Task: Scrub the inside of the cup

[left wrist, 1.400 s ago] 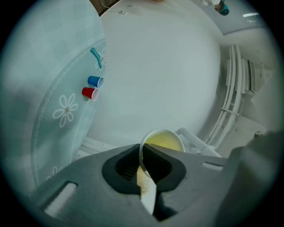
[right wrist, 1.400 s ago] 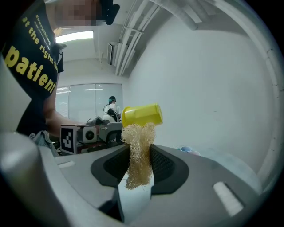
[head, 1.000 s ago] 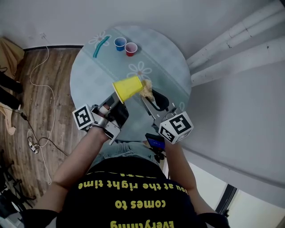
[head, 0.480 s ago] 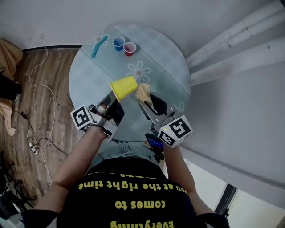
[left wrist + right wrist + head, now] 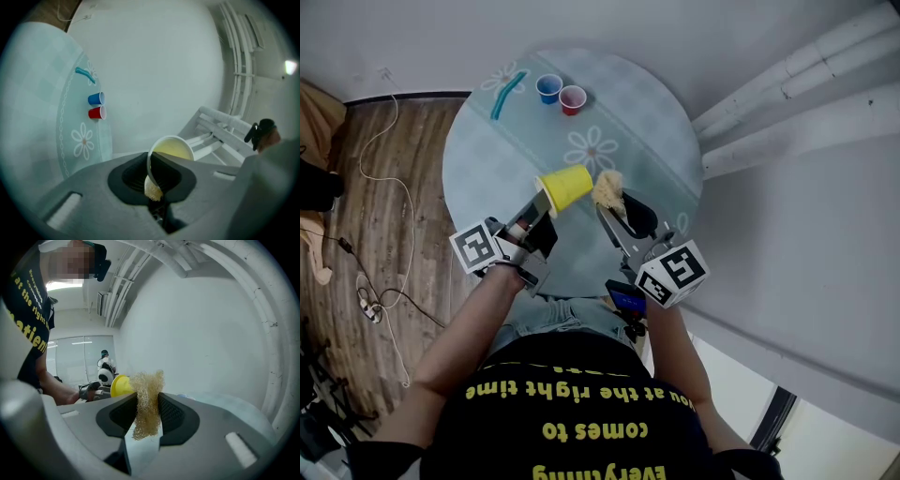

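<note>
A yellow cup (image 5: 566, 187) hangs on its side above the round table (image 5: 656, 131). My left gripper (image 5: 545, 201) is shut on the cup's wall at the rim. In the left gripper view the rim (image 5: 171, 149) stands just past the left gripper (image 5: 157, 177), one jaw inside the cup and one outside. My right gripper (image 5: 613, 202) is shut on a beige scrub pad (image 5: 607, 189). The pad sits outside the cup, close to its right end; I cannot tell whether they touch. The right gripper view shows the pad (image 5: 147, 401) pinched between the jaws and the cup (image 5: 120, 385) behind it.
A blue cup (image 5: 549, 88) and a red cup (image 5: 573, 98) stand side by side at the table's far edge, with a teal strip (image 5: 508, 95) to their left. White pipes (image 5: 787, 84) run along the wall on the right. Cables lie on the wooden floor (image 5: 375, 187) at left.
My left gripper has sunk a little and rolled, turning the cup with it. The scrub pad stays at the cup's right end, and my right gripper has hardly moved.
</note>
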The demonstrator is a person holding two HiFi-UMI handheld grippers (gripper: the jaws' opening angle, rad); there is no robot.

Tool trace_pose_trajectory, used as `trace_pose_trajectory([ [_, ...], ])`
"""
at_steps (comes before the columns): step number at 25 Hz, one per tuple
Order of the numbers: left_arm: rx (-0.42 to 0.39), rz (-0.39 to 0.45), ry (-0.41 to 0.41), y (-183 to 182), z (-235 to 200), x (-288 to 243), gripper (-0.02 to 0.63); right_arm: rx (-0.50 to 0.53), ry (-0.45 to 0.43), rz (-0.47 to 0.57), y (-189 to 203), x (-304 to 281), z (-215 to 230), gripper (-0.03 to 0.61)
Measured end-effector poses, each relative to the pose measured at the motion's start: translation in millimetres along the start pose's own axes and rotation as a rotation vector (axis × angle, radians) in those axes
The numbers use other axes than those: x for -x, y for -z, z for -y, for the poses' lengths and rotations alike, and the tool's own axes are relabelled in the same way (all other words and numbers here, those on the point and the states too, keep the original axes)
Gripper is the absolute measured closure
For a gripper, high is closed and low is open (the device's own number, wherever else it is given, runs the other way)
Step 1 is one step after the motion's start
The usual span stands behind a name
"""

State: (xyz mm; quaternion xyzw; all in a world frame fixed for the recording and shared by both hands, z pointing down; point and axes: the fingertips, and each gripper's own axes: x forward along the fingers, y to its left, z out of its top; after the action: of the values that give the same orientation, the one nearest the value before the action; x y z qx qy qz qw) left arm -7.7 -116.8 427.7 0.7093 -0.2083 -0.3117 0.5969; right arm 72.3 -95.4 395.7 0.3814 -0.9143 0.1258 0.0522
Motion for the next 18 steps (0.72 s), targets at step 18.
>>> trace_pose_trajectory([
  [18, -0.24, -0.089, -0.086, -1.1, -4.0, 3.6, 0.597, 0.01, 0.015, 0.006, -5.3, -2.9, 8.6, 0.442],
])
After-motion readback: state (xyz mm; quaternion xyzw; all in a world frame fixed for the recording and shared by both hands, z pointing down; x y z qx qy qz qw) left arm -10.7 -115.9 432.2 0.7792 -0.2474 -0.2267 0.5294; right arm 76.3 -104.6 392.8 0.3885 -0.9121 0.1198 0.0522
